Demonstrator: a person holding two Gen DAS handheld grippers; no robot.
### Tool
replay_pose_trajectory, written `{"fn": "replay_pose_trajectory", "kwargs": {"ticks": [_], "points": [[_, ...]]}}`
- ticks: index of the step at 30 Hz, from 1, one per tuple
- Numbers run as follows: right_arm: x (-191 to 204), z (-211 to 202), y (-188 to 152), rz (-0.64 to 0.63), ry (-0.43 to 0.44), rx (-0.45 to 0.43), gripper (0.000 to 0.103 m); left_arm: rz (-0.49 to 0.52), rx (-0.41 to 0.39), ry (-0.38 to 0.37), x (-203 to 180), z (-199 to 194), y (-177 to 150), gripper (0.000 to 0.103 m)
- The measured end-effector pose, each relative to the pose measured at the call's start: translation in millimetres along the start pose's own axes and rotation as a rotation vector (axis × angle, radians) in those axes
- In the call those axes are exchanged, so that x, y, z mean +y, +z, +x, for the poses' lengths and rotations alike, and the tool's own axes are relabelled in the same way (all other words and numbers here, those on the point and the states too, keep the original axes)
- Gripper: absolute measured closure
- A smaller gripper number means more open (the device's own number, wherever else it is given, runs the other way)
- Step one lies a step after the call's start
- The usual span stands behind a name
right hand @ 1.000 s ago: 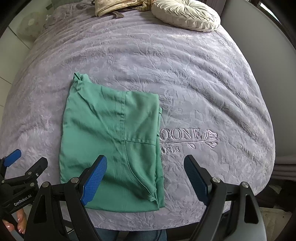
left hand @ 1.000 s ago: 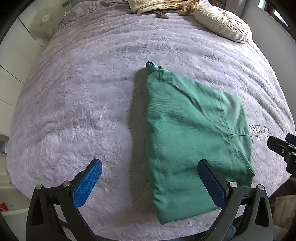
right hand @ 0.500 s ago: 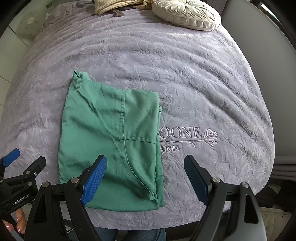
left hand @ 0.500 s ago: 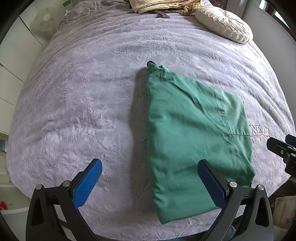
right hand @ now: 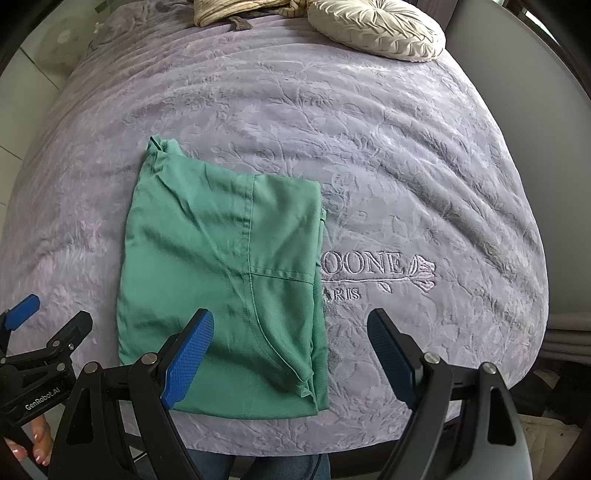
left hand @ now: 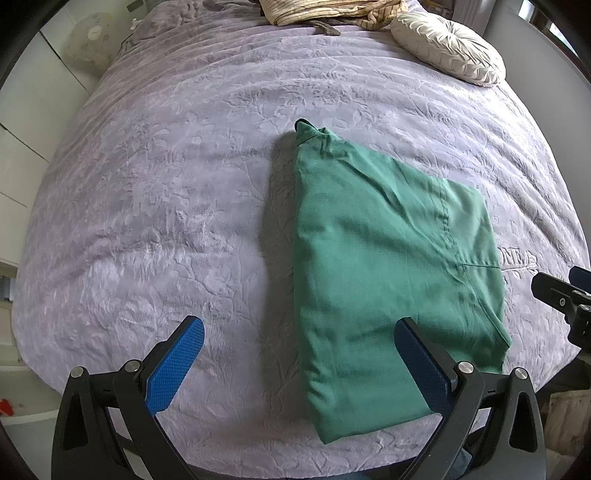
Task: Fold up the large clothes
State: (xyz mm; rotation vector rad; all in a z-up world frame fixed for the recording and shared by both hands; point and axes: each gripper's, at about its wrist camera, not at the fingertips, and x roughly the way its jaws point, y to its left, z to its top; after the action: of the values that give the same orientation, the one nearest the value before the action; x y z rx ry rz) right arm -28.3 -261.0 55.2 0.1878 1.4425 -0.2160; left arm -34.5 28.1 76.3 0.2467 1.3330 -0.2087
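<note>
Jaws of both grippers stand wide apart and grip nothing, poised above the near edge of the bed. The folded green garment (right hand: pixel 221 280) lies flat on the purple bedspread (right hand: pixel 369 147) as a tall rectangle, its long axis running from 6 o'clock towards 12, with a bunched corner at its far end towards 11. In the right wrist view it sits at 10 o'clock from the right gripper (right hand: pixel 291 358), whose left pad overlaps its near edge. In the left wrist view it sits at 1 o'clock from the left gripper (left hand: pixel 299 365), under the right pad. Both hands seem about equally near its close short edge, each gripper pointing steeply down. A round cream cushion (right hand: pixel 376 29) and striped fabric (left hand: pixel 325 11) lie well apart at 12 o'clock.
</note>
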Motion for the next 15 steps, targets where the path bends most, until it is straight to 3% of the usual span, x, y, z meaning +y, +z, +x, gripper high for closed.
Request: {"fn": "replay_pose_trajectory", "kwargs": {"ticks": [15], "points": [[0.3,-0.6,-2.6,-0.002,-0.004,-0.001,0.016,0.005,-0.002,0.000,0.9,-1.1,-1.5,0.000]]}}
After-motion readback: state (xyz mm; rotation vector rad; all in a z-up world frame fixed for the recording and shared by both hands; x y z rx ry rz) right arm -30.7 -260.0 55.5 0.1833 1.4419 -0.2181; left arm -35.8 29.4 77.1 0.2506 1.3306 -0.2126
